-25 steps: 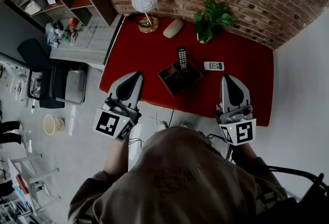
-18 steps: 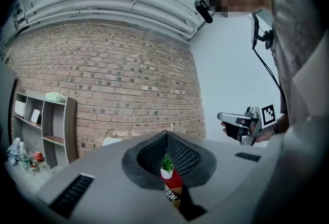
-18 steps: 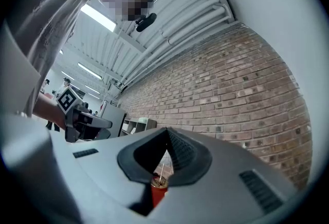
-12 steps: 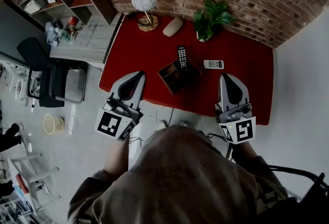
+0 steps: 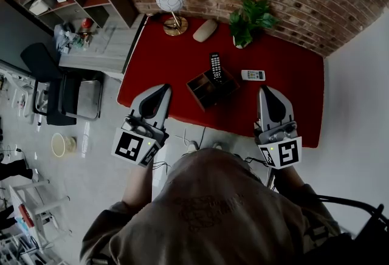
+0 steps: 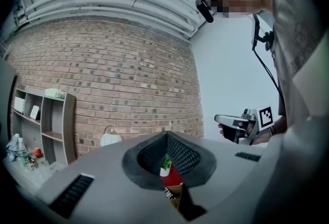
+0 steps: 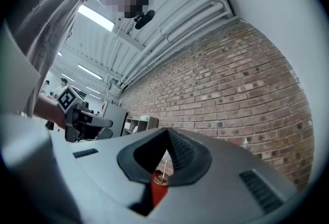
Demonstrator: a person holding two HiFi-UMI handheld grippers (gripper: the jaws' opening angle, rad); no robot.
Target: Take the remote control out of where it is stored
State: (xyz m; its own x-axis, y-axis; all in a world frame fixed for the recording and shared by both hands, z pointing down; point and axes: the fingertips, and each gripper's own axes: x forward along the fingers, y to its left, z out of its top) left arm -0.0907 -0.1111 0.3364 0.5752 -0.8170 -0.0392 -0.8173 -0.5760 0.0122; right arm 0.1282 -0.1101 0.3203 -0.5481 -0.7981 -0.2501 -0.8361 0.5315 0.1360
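I had the left gripper (image 5: 161,92) and the right gripper (image 5: 268,92) hovering at the near edge of the red tabletop (image 5: 164,57), both with jaws closed on nothing. The slim black plastic remote control (image 5: 215,67) stood propped in the small dark wooden box (image 5: 203,90), beyond and between them, well apart from either. I judged it light, rigid and somewhat slick, best pinched across its narrow sides at the exposed upper end.

The black remote (image 5: 215,67) hides its lower end inside the wooden holder (image 5: 203,92); I can't read its tiny buttons.
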